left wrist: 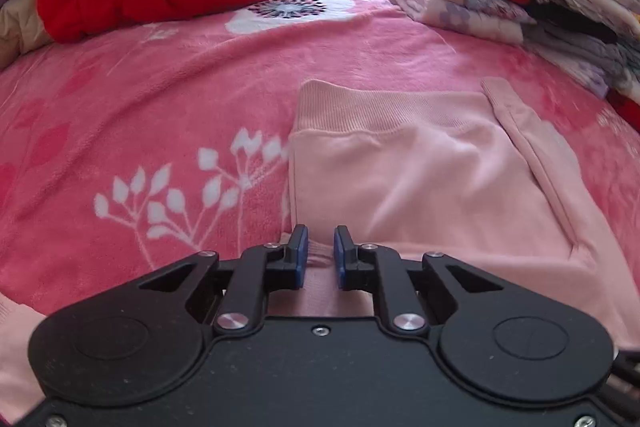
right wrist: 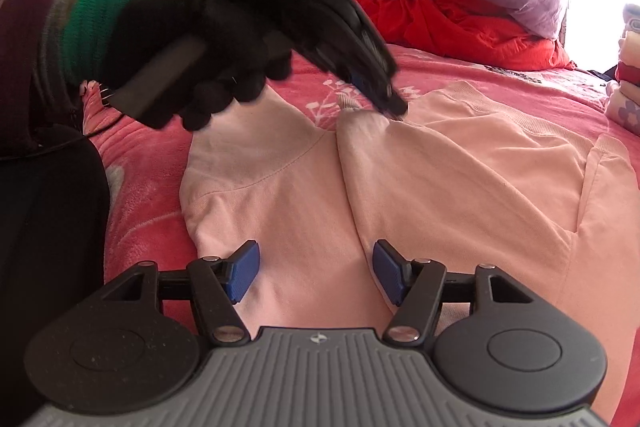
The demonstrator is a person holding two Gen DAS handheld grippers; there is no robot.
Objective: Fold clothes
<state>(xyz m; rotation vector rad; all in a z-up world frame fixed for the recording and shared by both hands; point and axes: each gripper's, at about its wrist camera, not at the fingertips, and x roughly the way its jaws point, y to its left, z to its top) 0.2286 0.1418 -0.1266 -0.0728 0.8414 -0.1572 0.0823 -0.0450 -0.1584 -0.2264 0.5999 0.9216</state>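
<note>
A: Left wrist view: the left gripper (left wrist: 321, 255) has its jaws a narrow gap apart, pads clear of the pink sweatshirt (left wrist: 420, 179) at lower centre on the fleecy bed blanket (left wrist: 160, 87). The soft knit could slump.

B: Right wrist view: the right gripper (right wrist: 316, 277) hovers with jaws roughly half open, holding nothing; the ribbed hem could snag.
</note>
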